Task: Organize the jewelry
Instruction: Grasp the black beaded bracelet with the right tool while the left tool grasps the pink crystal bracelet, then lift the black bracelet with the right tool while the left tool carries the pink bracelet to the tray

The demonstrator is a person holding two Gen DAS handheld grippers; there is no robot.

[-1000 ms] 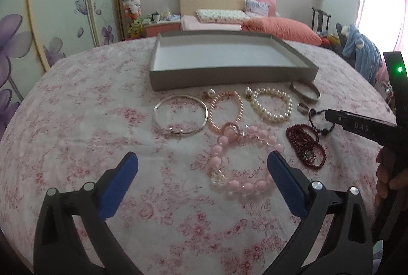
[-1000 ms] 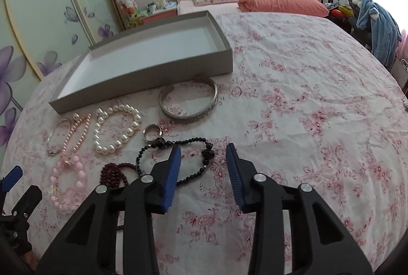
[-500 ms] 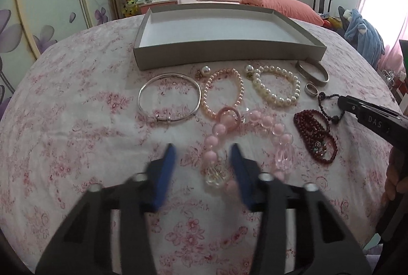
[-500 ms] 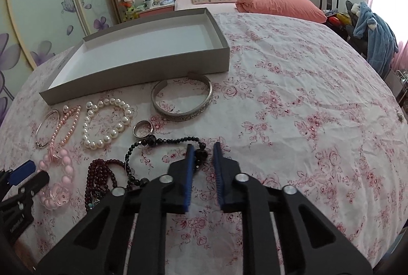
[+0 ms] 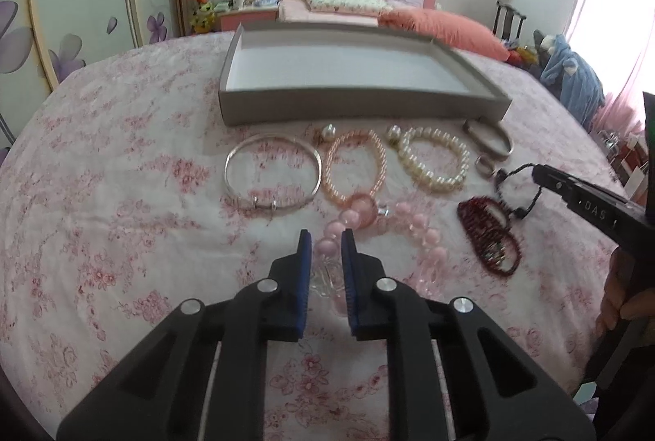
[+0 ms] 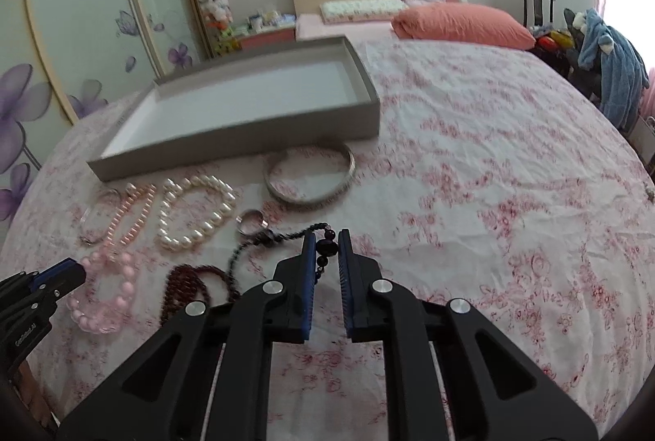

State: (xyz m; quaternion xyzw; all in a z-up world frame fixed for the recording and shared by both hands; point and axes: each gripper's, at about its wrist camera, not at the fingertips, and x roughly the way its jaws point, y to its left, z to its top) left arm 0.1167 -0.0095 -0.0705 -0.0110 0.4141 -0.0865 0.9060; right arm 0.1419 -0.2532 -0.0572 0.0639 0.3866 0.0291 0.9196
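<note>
Right wrist view shows the black bead strand (image 6: pixel 282 236) lying just in front of the grey tray (image 6: pixel 241 138), its larger dark beads caught between the blue pads of the right claw (image 6: pixel 326 245), whose jaws have just been closing and now stand narrow on it. It is a thin, limp string of small hard beads; it will likely droop and swing when lifted, so the knot of bigger beads is the sensible hold, as the fine part could slip. In the left wrist view the left claw (image 5: pixel 326 242) has just been closing too and is narrow around the chunky pink bead bracelet (image 5: pixel 417 232), nearer than the tray; a bead sits between the pads, though whether they truly press it I cannot tell for sure. Those beads look smooth, glossy and rounded, so likely slippery, with a clear ornament that may be fragile. Between this bracelet and the tray lie a stiff thin silver bangle (image 5: pixel 273 177), a small-bead pink pearl bracelet (image 5: pixel 355 167) and a white pearl bracelet (image 5: pixel 436 158); toward the tray's right corner rest a wide metal cuff (image 5: pixel 491 140) and a ring (image 5: pixel 485 167). A coiled dark red bead strand (image 5: pixel 489 236) lies nearer than those. All rest on a soft, wrinkled floral bedspread (image 5: pixel 123 195); the tray is still bare inside.
</note>
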